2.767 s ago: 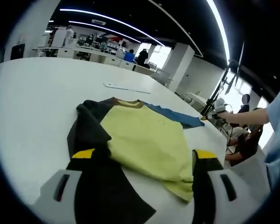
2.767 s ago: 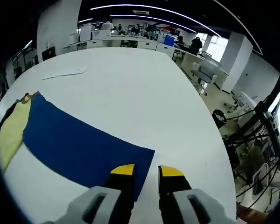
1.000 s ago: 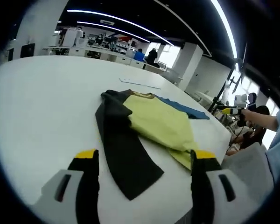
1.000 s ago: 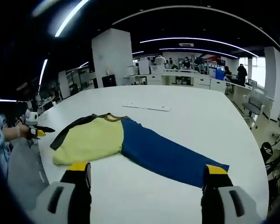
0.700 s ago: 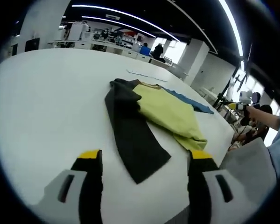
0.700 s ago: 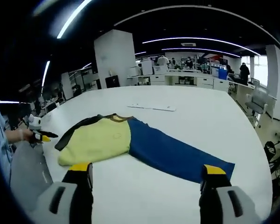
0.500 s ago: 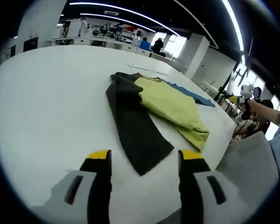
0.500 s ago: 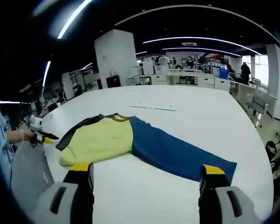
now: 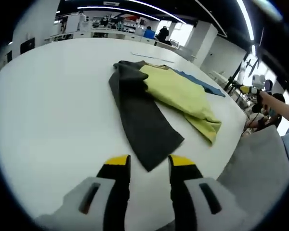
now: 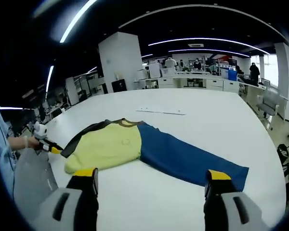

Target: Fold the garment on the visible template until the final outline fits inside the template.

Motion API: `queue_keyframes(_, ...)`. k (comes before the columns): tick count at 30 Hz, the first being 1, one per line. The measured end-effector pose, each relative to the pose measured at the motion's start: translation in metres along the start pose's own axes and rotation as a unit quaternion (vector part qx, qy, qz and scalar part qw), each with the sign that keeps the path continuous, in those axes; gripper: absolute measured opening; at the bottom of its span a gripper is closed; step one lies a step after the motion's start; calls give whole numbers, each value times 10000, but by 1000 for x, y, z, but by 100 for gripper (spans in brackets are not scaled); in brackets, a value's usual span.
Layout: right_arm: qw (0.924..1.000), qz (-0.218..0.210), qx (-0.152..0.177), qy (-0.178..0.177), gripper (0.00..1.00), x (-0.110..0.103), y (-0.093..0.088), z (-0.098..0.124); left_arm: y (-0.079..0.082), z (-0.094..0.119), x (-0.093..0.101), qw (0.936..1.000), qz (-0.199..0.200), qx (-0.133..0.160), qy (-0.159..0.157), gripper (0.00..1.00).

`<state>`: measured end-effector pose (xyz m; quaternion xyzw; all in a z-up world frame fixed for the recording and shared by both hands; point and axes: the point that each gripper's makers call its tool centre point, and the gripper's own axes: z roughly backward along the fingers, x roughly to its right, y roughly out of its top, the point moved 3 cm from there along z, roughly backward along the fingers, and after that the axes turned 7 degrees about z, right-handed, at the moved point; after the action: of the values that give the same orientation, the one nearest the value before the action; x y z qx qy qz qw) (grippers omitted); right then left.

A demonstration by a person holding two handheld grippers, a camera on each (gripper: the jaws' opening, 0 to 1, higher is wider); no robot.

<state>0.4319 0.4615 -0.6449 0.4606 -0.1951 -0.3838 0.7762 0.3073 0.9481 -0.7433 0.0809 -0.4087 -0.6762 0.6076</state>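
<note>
On the tabletop [image 9: 48, 110], the nearly closed left claw [image 9: 145, 164] nears the dark sleeve [image 9: 144, 126], likely to pinch it; right claw [image 10: 148, 179] gapes.

- Garment [image 9: 171, 91]: soft matt cloth, lying limp at frame centre; the dark sleeve [image 9: 142, 120] looks slightly coarser than the yellow body.
- Blue sleeve [image 10: 183, 159], right of centre: smooth matt cloth, few creases.
- Table [image 9: 53, 110]: smooth white top with a dull, even sheen.
- Left gripper [image 9: 144, 166], bottom centre: matt black jaws with yellow tips, grey plastic body.
- Right gripper [image 10: 151, 180], bottom: the same black, yellow and grey plastic.
</note>
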Motion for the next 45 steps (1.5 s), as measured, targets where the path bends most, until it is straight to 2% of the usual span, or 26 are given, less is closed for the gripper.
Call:
queue_keyframes(2, 10000, 17, -20, 1, 91, 0, 0, 0, 1, -1, -1, 10000, 23, 10, -4, 22)
queue_keyframes(4, 10000, -1, -15, 18, 91, 0, 0, 0, 0, -4, -1, 9999, 134, -109, -7, 14)
queue_keyframes(9, 10000, -29, 16, 28, 90, -1, 2, -1, 4, -8, -3, 9998, -82, -178, 93, 5)
queue_keyframes(11, 10000, -16, -8, 41, 90, -2, 1, -2, 2, -10, -3, 9995, 100, -287, 68, 0)
queue_keyframes(12, 10000, -13, -13, 43, 90, -2, 1, -2, 5, -11, -4, 9998, 89, -188, 60, 0)
queue_keyframes(18, 10000, -30, -3, 79, 90, -4, 2, -2, 7, -8, -6, 9992, 166, -323, 164, 0)
queue_keyframes(21, 9999, -20, 49, 117, 91, -6, 5, -2, 18, 0, -12, 9994, 189, -87, 264, 0)
queue_keyframes(25, 9999, 23, 83, 136, 93, -6, 10, -4, 43, 15, -30, 9979, 317, 373, 433, 0)
queue_keyframes(31, 9996, -52, 172, 196, 94, -8, 15, -10, 75, 38, -70, 9939, 163, 686, 845, 0)
queue_keyframes(37, 9995, -34, 229, 218, 93, -10, 18, -14, 84, 50, -92, 9903, 271, 772, 1122, 0)
queue_keyframes(42, 9995, -61, 179, 249, 95, -10, 17, -16, 92, 51, -118, 9882, 313, 782, 1283, 0)
queue_keyframes(45, 9994, -83, 193, 261, 97, -10, 17, -17, 106, 54, -136, 9852, 350, 915, 1407, 0)
